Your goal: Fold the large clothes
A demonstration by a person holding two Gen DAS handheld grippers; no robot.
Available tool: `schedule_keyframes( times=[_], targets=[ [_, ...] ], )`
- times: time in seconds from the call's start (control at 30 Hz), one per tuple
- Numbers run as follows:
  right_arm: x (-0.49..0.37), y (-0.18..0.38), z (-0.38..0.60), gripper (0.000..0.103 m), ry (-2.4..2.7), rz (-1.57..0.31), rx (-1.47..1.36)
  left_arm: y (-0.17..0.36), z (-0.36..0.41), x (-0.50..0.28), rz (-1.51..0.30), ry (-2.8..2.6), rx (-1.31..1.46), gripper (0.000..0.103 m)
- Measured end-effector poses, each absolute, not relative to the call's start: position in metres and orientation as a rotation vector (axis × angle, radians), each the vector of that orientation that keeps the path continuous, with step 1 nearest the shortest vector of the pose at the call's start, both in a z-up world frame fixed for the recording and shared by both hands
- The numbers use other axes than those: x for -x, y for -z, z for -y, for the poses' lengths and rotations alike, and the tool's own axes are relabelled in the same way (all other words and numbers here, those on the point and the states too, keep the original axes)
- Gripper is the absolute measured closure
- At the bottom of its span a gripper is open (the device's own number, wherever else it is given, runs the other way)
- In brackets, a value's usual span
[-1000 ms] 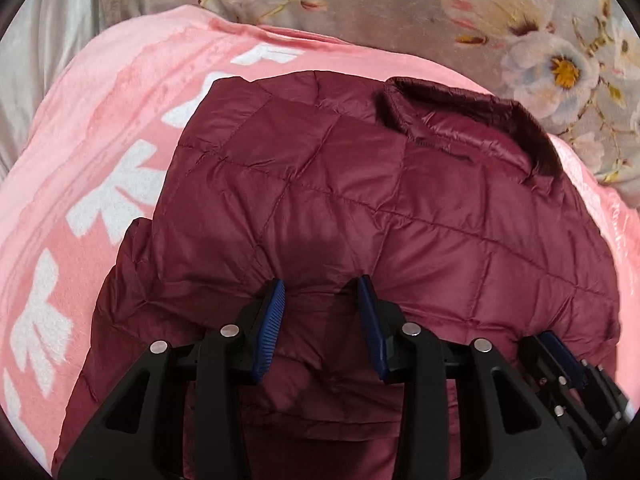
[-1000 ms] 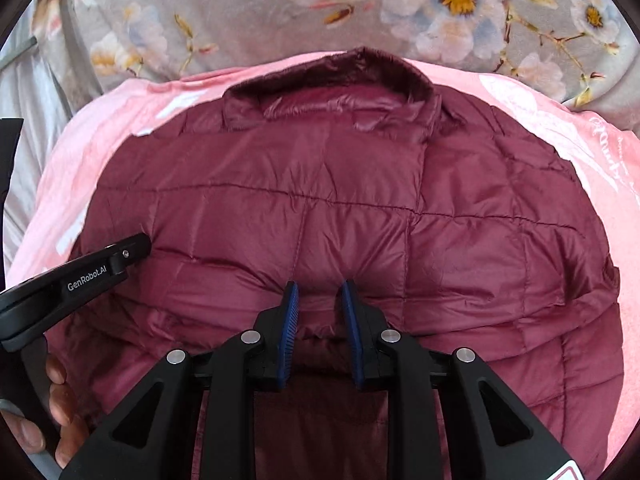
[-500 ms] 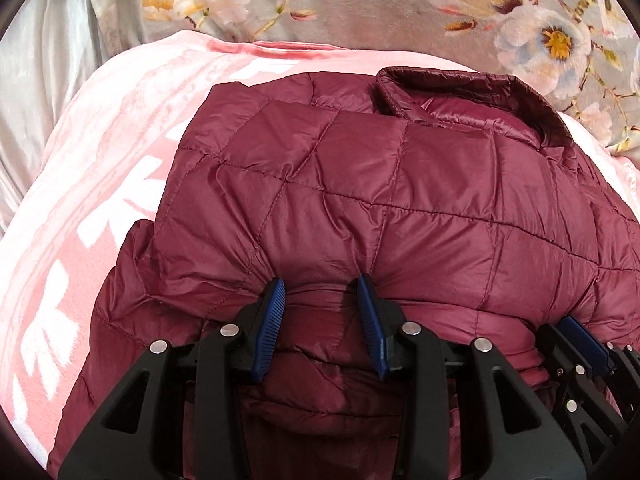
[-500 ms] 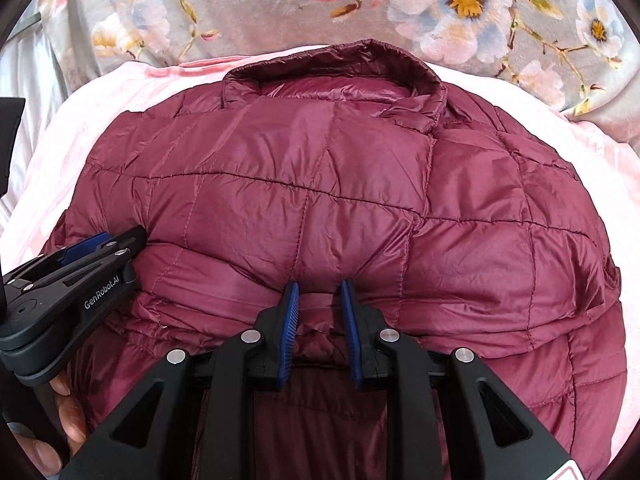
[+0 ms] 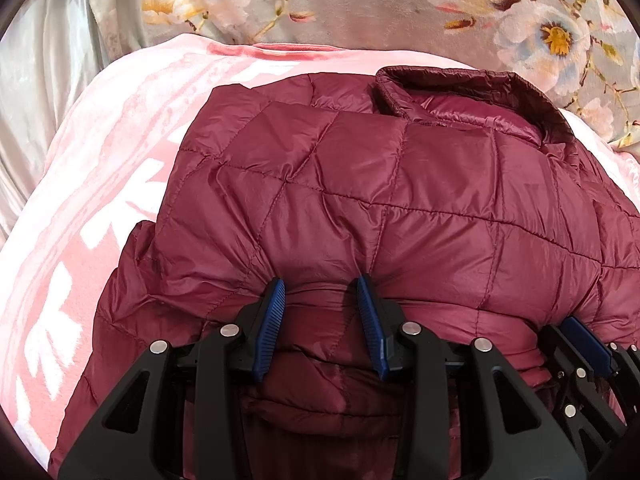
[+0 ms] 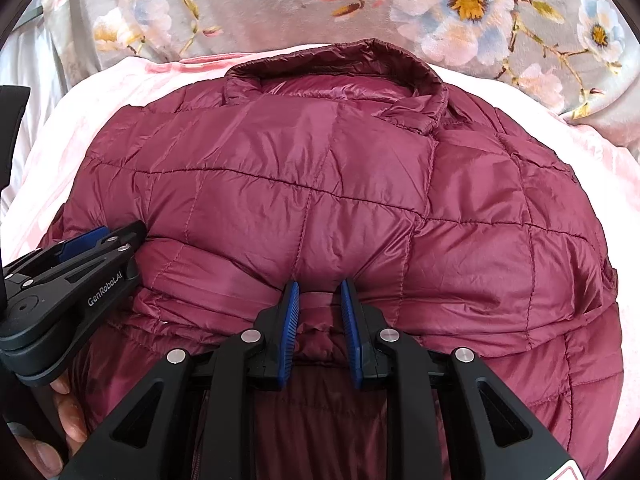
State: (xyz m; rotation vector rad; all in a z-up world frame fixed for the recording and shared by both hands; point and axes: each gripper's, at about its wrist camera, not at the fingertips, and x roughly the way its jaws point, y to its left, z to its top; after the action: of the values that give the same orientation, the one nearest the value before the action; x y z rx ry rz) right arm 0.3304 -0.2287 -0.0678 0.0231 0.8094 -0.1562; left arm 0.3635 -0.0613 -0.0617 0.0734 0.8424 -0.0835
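Both the left tongs (image 5: 321, 292) and the right tongs (image 6: 319, 295) are clamped on the near folded edge of the maroon quilted jacket (image 5: 400, 200), which spreads away from them across the pink blanket (image 5: 120, 152), collar (image 6: 340, 64) farthest. The near hem and sleeves are hidden.

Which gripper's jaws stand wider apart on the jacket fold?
The left gripper: a broad bunch of the maroon jacket sits between its blue pads, while the right gripper pinches a narrower bunch.
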Motion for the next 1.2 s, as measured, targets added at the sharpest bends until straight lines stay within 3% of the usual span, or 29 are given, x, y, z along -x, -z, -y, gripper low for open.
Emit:
schedule_keyframes(
  times=[0.3,0.47,0.5,0.57,0.6,0.73,0.87,0.97,1.0,1.03,1.1,1.2],
  targets=[
    [-0.309,0.065,0.226,0.082,0.121,-0.821,-0.019,0.060,0.060,-0.352,-0.845,0.113,-0.098,0.067],
    [-0.298,0.041,0.258,0.081,0.025,-0.786,-0.195,0.033,0.030,-0.358,-0.877,0.225,0.090,0.065],
    [-0.300,0.033,0.266,0.078,0.027,-0.759,-0.216,0.023,0.025,-0.362,-0.863,0.238,0.138,0.062],
    [-0.309,0.016,0.286,0.070,0.053,-0.700,-0.265,-0.003,0.012,-0.379,-0.817,0.277,0.272,0.035],
    [-0.317,0.009,0.301,0.065,0.064,-0.673,-0.320,-0.012,0.009,-0.389,-0.804,0.290,0.323,0.032],
    [-0.358,0.000,0.345,0.064,0.098,-0.637,-0.495,-0.022,0.021,-0.431,-0.833,0.303,0.388,0.032],
    [-0.395,0.016,0.362,0.063,0.083,-0.662,-0.607,0.005,0.047,-0.472,-0.962,0.363,0.483,0.033],
    [-0.414,0.029,0.366,0.067,0.065,-0.691,-0.657,0.030,0.061,-0.488,-1.031,0.371,0.546,0.042],
    [-0.418,0.032,0.364,0.075,0.065,-0.696,-0.649,0.036,0.064,-0.491,-1.046,0.364,0.545,0.053],
    [-0.421,0.034,0.361,0.091,0.067,-0.704,-0.625,0.039,0.067,-0.491,-1.054,0.364,0.541,0.063],
    [-0.420,0.033,0.356,0.094,0.079,-0.703,-0.573,0.047,0.076,-0.493,-1.082,0.369,0.490,0.095],
    [-0.409,0.025,0.342,0.094,0.131,-0.674,-0.415,0.049,0.081,-0.487,-1.050,0.357,0.406,0.098]
  ],
)
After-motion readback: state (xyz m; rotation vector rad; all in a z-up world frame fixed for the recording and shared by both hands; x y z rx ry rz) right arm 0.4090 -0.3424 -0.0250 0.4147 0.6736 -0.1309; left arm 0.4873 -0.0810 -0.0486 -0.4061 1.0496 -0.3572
